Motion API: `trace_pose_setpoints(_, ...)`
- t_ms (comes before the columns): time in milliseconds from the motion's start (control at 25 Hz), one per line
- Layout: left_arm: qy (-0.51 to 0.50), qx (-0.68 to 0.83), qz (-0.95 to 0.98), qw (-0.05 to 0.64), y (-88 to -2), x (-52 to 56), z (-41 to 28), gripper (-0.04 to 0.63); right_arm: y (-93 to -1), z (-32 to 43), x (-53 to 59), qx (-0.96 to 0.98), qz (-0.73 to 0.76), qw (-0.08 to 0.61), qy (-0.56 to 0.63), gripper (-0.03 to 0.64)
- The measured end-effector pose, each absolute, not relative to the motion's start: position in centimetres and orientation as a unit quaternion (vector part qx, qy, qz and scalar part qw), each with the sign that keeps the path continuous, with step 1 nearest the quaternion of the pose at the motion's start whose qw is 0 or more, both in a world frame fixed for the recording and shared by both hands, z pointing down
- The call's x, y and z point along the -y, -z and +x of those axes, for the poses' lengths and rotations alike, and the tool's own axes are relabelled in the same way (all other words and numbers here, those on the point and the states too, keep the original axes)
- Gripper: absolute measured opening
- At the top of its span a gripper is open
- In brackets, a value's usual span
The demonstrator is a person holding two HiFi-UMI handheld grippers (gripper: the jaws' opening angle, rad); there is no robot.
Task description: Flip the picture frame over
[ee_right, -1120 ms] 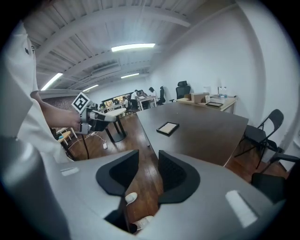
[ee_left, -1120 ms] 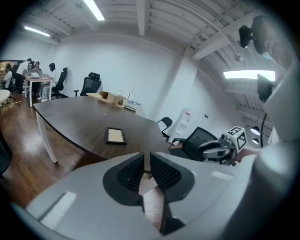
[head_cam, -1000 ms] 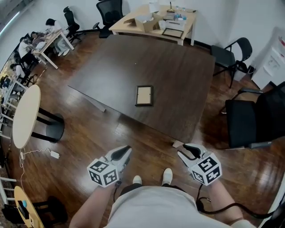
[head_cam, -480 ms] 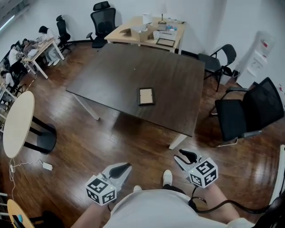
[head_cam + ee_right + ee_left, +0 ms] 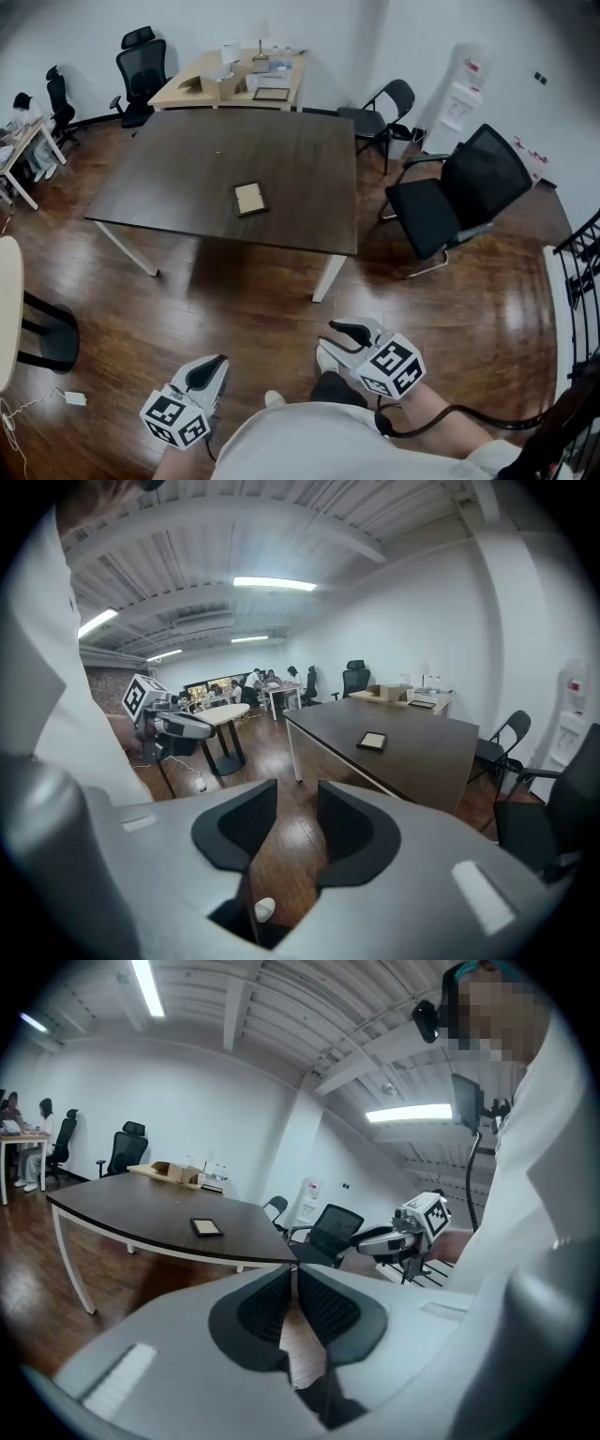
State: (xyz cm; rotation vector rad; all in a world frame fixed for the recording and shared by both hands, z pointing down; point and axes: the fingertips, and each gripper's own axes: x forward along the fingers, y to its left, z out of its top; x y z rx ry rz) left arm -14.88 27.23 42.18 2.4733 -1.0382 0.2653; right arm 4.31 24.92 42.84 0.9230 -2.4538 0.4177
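Note:
The picture frame (image 5: 249, 198) lies flat on the dark table (image 5: 169, 187), pale side up inside a dark border. Both grippers hang low over the wooden floor, far short of the table's near edge. My left gripper (image 5: 212, 366) has its pads closed together with nothing between them. My right gripper (image 5: 339, 330) stands a little open and empty. In the left gripper view the frame (image 5: 206, 1227) is small beyond the gripper (image 5: 293, 1274). The right gripper view shows the frame (image 5: 373, 741) on the table (image 5: 441, 752) past the gripper (image 5: 297, 803).
Two black chairs (image 5: 450, 197) (image 5: 380, 108) stand right of the table. A light wood desk (image 5: 234, 80) with boxes and another frame is behind it, an office chair (image 5: 141, 66) beside that. A round table (image 5: 7, 309) is at the far left, a black railing (image 5: 577, 272) at the right.
The person has backed away and turned; the table and frame now sit farther off and more to the left. Both grippers have dropped lower in the head view.

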Motion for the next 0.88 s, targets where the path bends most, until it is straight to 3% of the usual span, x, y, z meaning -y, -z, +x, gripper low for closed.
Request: trace_pose_setpoints(880,-0.092,0.365,0.898,0.225,-43.9,-28.0,-16.5,0.023,-42.1,0.8,-26.3,0.895,0.333,0.268,-0.126,0.133)
